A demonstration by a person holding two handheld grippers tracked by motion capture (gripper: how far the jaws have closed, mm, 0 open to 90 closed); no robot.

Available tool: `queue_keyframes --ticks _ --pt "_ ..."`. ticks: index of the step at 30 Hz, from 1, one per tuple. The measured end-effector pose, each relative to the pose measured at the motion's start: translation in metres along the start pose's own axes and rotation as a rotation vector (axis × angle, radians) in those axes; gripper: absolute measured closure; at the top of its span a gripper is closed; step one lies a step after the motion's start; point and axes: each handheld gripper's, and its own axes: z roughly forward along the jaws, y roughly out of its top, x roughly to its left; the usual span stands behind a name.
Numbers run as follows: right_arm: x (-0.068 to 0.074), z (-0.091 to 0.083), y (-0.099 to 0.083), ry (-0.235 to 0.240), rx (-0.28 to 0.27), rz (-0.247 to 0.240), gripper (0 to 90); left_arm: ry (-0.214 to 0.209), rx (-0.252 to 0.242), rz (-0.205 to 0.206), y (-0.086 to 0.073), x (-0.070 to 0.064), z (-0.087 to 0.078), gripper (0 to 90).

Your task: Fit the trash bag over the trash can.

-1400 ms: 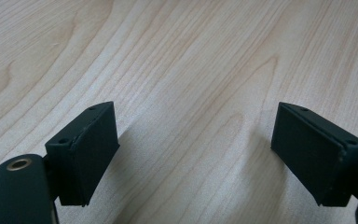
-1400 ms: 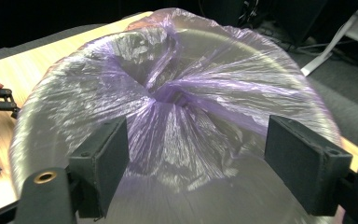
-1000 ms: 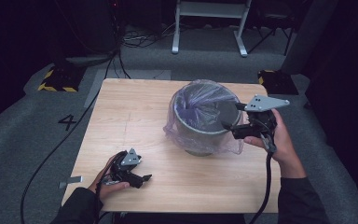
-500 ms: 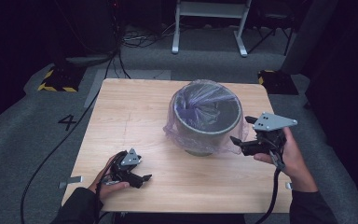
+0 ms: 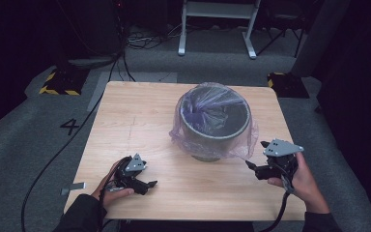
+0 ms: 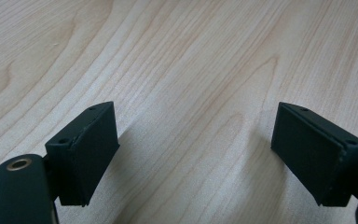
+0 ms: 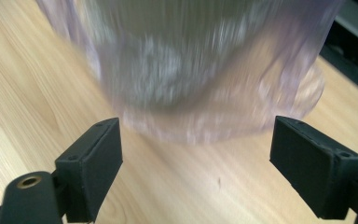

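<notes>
Because your right gripper [image 5: 257,170] is wide open and empty, with the grey round bin [image 5: 216,126] in its thin purple plastic bag [image 7: 200,74] just ahead, a low grab risks tearing the film; your left gripper [image 5: 147,185] rests open too.

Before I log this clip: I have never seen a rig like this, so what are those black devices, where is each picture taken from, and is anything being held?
There is no robot here. A person holds a two-jaw tool in each hand: the left gripper and the right gripper. The high view looks down on a wooden table from above the person's side. The other two pictures come from cameras riding on each tool, looking along its black jaws.

On the table stands a grey bucket lined with a thin purple plastic bag folded over its rim.

Nothing is held. In the left gripper view, the jaws stand wide apart over bare wood. In the right gripper view, the jaws are also spread, facing the bag-covered bucket, which looks blurred.
</notes>
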Motion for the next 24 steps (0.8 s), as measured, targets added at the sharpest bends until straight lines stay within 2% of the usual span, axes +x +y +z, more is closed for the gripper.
queue_keyframes --ticks 3,10,13,14,22,24 --pt "0.002 0.004 -0.011 -0.010 0.029 0.001 16.9 0.000 0.000 0.000 0.000 0.000 0.000 14.2" --pt "0.007 0.015 -0.053 0.003 0.074 0.058 17.2 0.000 0.000 0.001 0.000 0.000 0.000 14.2" --pt "0.008 0.017 -0.062 0.006 0.088 0.073 17.3 -0.003 0.000 0.003 0.000 0.000 0.000 14.1" --pt "0.010 0.020 -0.070 -0.001 0.112 0.072 17.3 -0.003 0.000 0.004 0.000 0.000 0.000 13.9" --pt "0.011 0.021 -0.093 0.011 0.113 0.124 17.4 -0.010 0.002 0.005 0.001 0.001 0.001 13.5" --pt "0.010 0.022 -0.101 0.013 0.106 0.153 17.9 -0.010 0.002 0.006 0.001 0.001 0.001 13.5"
